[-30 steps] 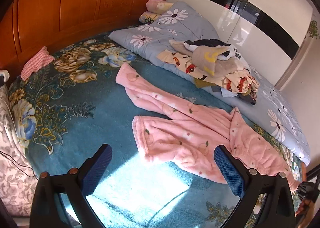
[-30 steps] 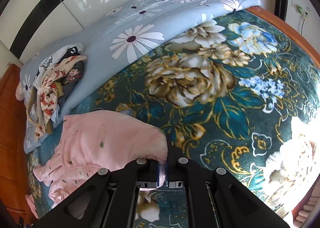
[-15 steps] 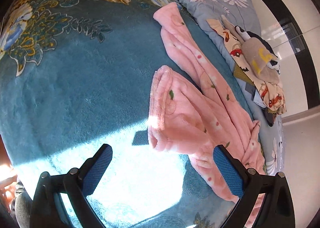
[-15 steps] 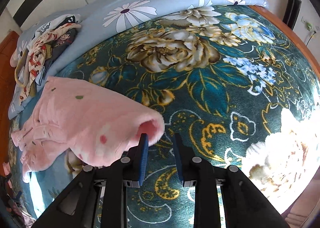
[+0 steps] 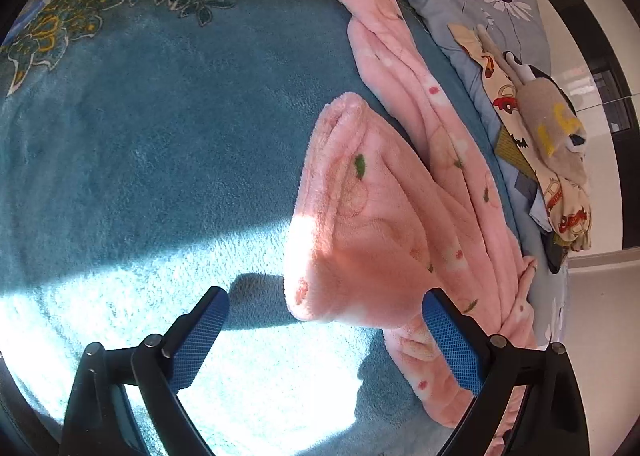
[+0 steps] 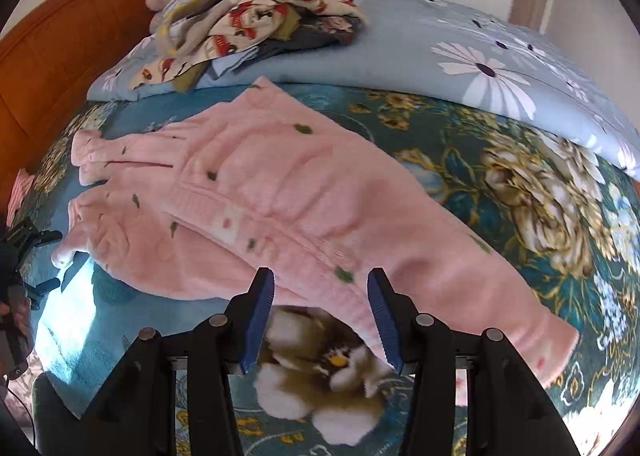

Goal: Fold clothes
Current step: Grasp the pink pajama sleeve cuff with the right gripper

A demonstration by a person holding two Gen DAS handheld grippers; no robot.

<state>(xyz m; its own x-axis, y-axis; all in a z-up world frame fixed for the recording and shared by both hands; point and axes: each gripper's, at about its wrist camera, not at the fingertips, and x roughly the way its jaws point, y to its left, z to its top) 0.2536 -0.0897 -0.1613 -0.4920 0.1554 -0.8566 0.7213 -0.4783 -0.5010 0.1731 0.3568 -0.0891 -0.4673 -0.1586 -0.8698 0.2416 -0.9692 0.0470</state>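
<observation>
A pink fleece pair of trousers [image 6: 280,208] with small green leaf prints lies spread on the teal floral blanket [image 6: 520,184]. In the left wrist view the trousers [image 5: 380,224] show two leg ends, the nearer one bunched just ahead of my left gripper [image 5: 324,340]. My left gripper is open and empty, its blue pads [image 5: 200,340] wide apart above the blanket. My right gripper [image 6: 320,316] is open and empty, hovering over the trousers' near edge. The left gripper also shows at the left edge of the right wrist view [image 6: 24,256].
A pile of mixed clothes [image 6: 256,16] sits on a grey daisy-print quilt [image 6: 460,56] at the back, also in the left wrist view [image 5: 552,144]. A wooden headboard [image 6: 60,40] stands behind. Bright sunlight [image 5: 260,396] falls on the blanket near the left gripper.
My right gripper has opened and let go of the pink trousers, which now lie spread flat. My left gripper has moved closer to the bunched leg end.
</observation>
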